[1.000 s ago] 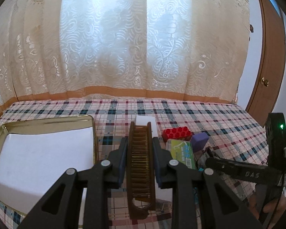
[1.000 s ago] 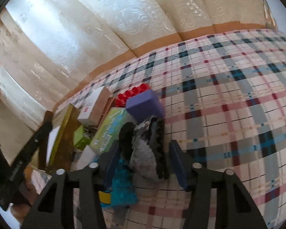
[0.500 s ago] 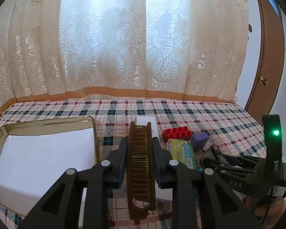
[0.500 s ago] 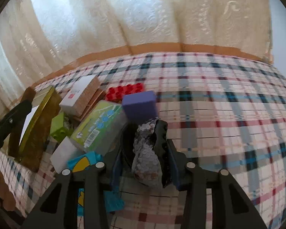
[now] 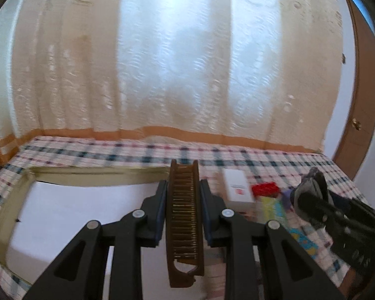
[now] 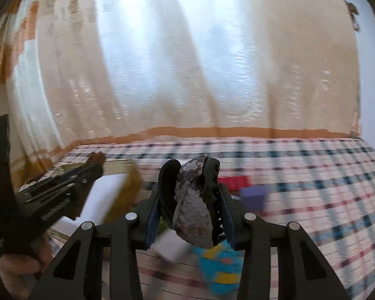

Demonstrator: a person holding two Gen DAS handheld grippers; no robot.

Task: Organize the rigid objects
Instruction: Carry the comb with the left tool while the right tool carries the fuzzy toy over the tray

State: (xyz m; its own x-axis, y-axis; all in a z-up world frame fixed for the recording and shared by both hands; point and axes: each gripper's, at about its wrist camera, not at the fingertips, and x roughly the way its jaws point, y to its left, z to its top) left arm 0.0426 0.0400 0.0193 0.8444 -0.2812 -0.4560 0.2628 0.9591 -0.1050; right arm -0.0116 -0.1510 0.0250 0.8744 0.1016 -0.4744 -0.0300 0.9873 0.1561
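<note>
Left wrist view first: your left claw (image 5: 183,215) is pinching the brown comb (image 5: 184,215) edge-on, teeth facing up at the camera, its far tip poking out past the fingertips. The gold tin tray (image 5: 100,172) with the white liner sits just ahead and to the left of the claw, so I'd guess the step in hand is carrying the comb over to drop it in there. To do it well, get the whole comb past the tray's near wall before you let go, and lay it flat on the liner so it doesn't end up leaning on the rim. The claw points forward and a bit downward, pretty level side to side. Off to its right are the white box (image 5: 238,186), the red brick (image 5: 265,189) and your other claw with its load.

Right wrist view: your right claw (image 6: 190,206) is clamped on the black hair clip (image 6: 210,187), the one with the grey sequinned bow. It's lifted clear of the plaid bedspread (image 6: 312,175), with the purple block (image 6: 253,196) down ahead on the right. This claw tilts down gently too. The left claw crosses in from the left with the comb tip over the tray, so I'd wait for it to clear out first. The picture is blurry, so go slower.
</note>
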